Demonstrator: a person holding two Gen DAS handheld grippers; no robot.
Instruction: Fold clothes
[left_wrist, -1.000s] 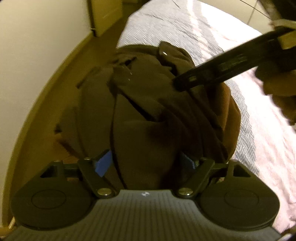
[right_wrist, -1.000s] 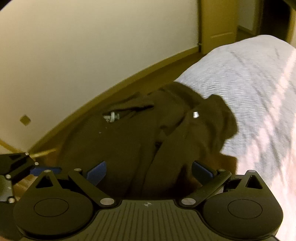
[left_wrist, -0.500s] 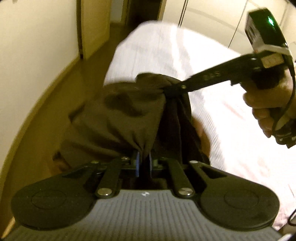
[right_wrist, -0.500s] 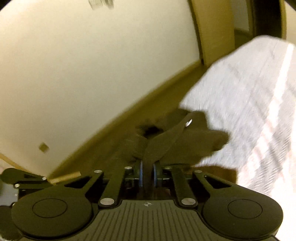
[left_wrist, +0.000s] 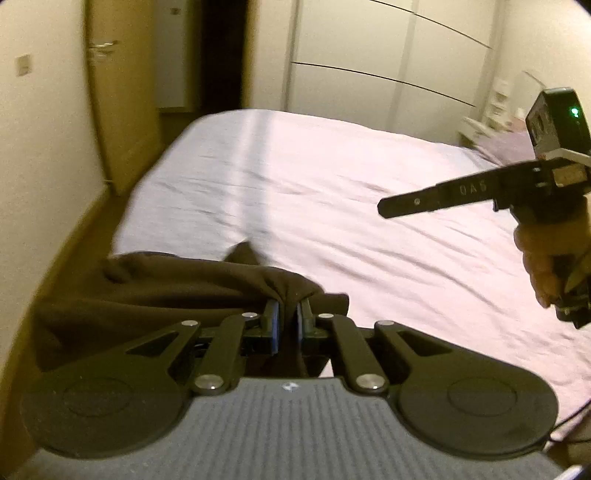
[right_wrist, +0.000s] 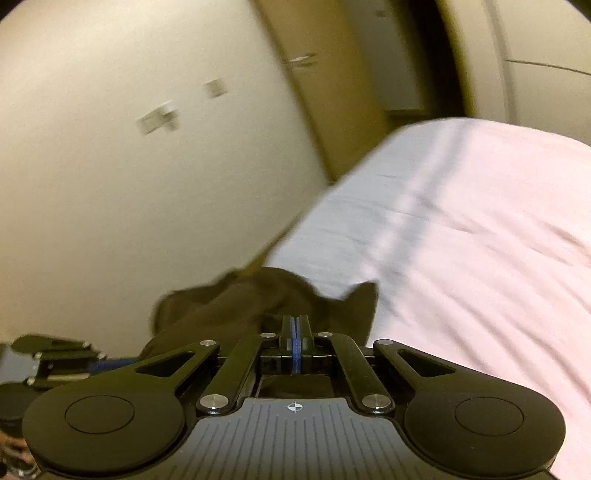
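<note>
A dark brown garment (left_wrist: 147, 291) hangs bunched off the near left corner of the bed (left_wrist: 332, 184). My left gripper (left_wrist: 288, 306) is shut on a gathered fold of it, and the cloth trails down to the left. My right gripper (left_wrist: 382, 206) is up at the right above the sheet, held by a hand (left_wrist: 543, 258), with no cloth at its tip. In the right wrist view the right gripper (right_wrist: 293, 321) has its blue pads pressed together, bare. The garment (right_wrist: 229, 306) lies just beyond and below them. The picture is blurred by motion.
A pale wrinkled sheet covers the bed (right_wrist: 480, 221). A cream wall (right_wrist: 129, 184) runs close along the bed's left side, with a strip of wooden floor (left_wrist: 66, 240) between. A door (left_wrist: 107, 92) and white wardrobe fronts (left_wrist: 369, 55) stand at the far end.
Both grippers went from open over the garment to shut on it and rose. The right gripper has since swung up and right, away from the cloth. The left still holds its fold.
</note>
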